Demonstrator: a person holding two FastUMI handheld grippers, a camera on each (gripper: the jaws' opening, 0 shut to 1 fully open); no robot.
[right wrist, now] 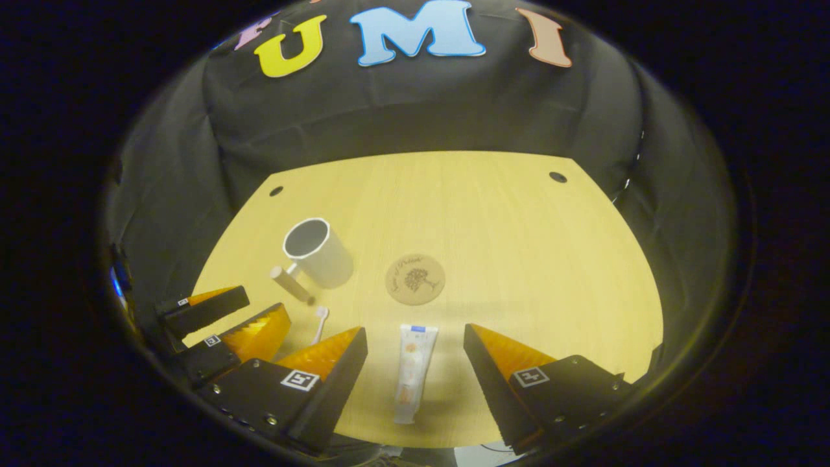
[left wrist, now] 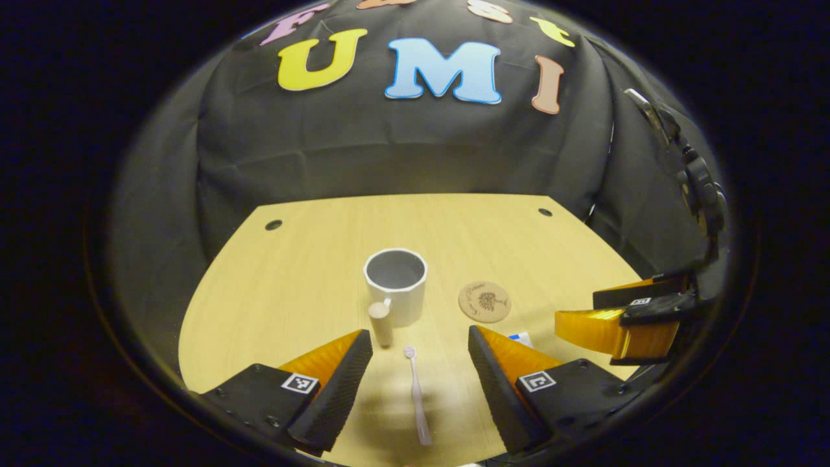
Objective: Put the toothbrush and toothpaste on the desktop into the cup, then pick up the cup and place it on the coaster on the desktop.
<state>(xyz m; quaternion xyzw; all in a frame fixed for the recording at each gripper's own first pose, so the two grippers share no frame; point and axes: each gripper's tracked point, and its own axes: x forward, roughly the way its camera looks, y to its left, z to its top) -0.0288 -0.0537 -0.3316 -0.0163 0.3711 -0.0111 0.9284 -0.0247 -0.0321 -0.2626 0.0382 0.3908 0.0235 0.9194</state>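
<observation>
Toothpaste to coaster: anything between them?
Bare desktop in the right gripper view: the toothpaste lies between the open fingers, cap end toward the coaster, a short gap apart.

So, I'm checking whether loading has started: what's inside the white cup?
Nothing visible: the white cylindrical cup shows only bare grey inner wall, though its bottom is hidden by the rim. The pale toothbrush and white toothpaste tube lie on the desktop.
</observation>
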